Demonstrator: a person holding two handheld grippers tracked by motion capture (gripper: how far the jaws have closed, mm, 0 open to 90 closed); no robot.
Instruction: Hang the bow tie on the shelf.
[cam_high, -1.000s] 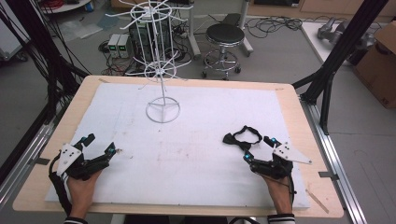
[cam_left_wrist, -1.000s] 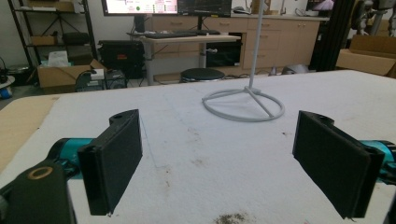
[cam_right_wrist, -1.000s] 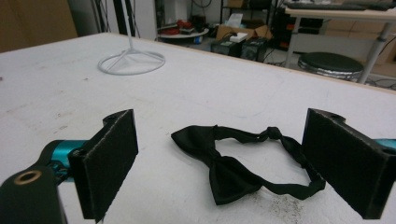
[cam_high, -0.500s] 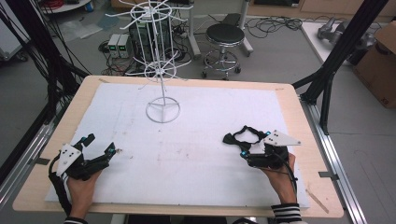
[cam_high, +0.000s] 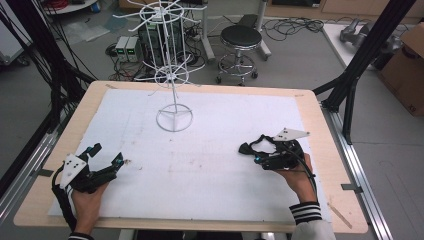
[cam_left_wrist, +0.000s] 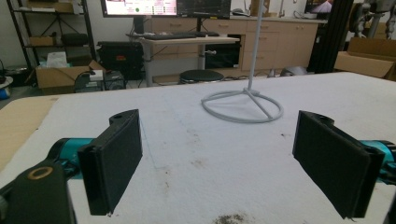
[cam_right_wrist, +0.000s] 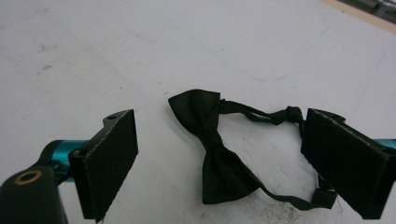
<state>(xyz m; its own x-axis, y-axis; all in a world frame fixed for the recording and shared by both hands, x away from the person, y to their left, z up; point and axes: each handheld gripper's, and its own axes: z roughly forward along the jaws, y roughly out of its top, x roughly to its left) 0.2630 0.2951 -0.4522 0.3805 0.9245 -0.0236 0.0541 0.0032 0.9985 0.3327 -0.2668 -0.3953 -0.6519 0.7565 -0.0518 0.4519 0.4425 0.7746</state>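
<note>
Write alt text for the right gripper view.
A black bow tie with its thin strap lies flat on a white mat, between the wide-open jaws of the right gripper, which touch nothing.

I can read no text, label or number anywhere. The monitor (cam_left_wrist: 139, 6) shows writing, but too small to read.

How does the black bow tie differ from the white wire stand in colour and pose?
The bow tie is black, soft cloth lying flat; the wire stand is white, rigid and upright. The bow tie lies between the right gripper's open jaws; the stand is far from both grippers. Both rest on the white mat.
</note>
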